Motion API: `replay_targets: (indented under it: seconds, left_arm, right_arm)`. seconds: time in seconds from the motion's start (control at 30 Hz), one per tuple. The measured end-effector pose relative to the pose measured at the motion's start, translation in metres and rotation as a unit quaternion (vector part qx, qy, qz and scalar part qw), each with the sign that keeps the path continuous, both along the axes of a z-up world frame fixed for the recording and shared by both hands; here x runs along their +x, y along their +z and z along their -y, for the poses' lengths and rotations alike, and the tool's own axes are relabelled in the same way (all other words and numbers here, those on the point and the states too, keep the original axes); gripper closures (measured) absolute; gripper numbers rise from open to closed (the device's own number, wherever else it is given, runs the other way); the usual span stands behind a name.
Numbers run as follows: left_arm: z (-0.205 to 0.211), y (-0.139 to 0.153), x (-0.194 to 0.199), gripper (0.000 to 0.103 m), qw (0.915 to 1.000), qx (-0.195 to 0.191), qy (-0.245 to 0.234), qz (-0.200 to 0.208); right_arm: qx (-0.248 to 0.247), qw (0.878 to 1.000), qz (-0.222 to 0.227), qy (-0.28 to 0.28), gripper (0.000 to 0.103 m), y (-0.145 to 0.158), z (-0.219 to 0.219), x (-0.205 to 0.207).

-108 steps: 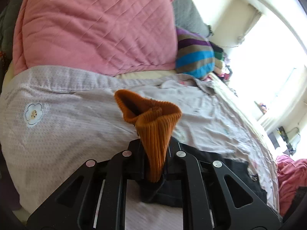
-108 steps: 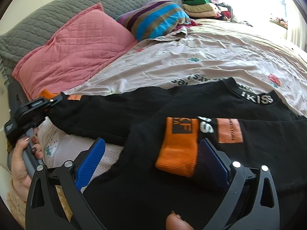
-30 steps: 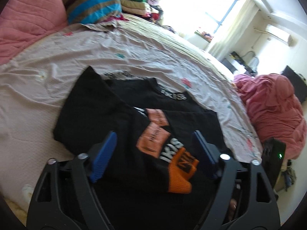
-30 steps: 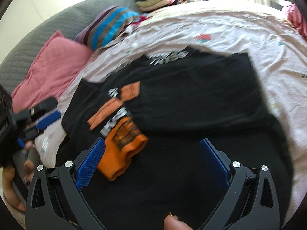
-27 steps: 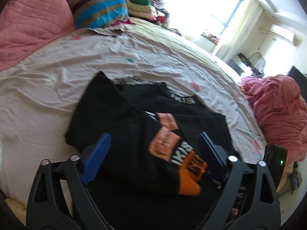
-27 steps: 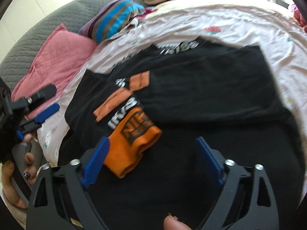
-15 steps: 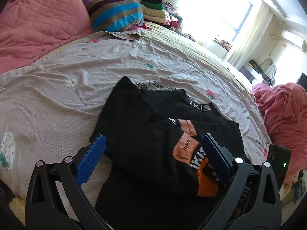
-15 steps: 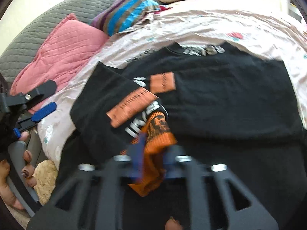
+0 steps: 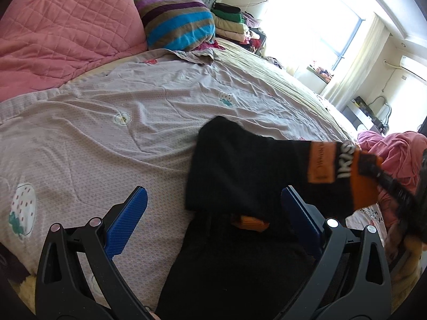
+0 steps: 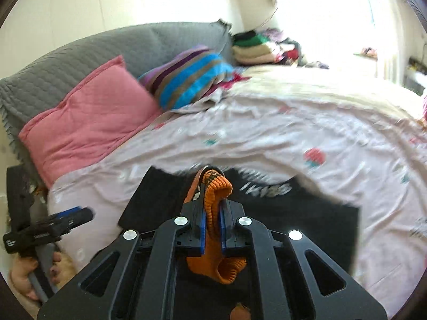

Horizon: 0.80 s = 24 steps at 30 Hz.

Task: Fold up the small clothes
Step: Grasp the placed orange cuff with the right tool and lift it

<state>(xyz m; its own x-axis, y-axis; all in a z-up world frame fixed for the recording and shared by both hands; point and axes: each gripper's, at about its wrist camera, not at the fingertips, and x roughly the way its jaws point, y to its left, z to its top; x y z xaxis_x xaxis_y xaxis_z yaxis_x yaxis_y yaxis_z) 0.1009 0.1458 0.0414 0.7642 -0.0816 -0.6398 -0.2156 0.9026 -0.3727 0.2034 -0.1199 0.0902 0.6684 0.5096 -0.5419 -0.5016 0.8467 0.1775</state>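
Right claw (image 10: pixel 212 221): clenched on orange cuff (image 10: pixel 216 194) of black sweater (image 9: pixel 240 165), sleeve lifted off bed (image 9: pixel 120 133). Left claw (image 9: pixel 213 221): released, empty, jaws wide.

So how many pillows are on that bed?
2: a pink quilted pillow against the grey headboard cover, and a striped pillow beside it toward the window. Others may be hidden out of view.

Bare bedspread (image 9: pixel 133 138) left of sweater (image 9: pixel 240 170)

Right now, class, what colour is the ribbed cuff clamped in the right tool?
Orange; the ribbed cuff shows best in the right wrist view.
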Motion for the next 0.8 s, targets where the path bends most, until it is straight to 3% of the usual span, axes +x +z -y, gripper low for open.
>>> replay_targets:
  seconds: [0.43,0.8]
  left_arm:
    - [0.01,-0.004,0.008,0.009,0.9998,0.014,-0.012,-0.009]
    - [0.039,-0.012,0.031,0.009,0.9981,0.032,-0.049,-0.021]
  right_arm:
    - [-0.014,0.996,-0.024,-0.087,0.097,-0.039,0.065,0.021]
    - [-0.034,0.994,-0.035,-0.102,0.097,-0.063,0.071,0.017]
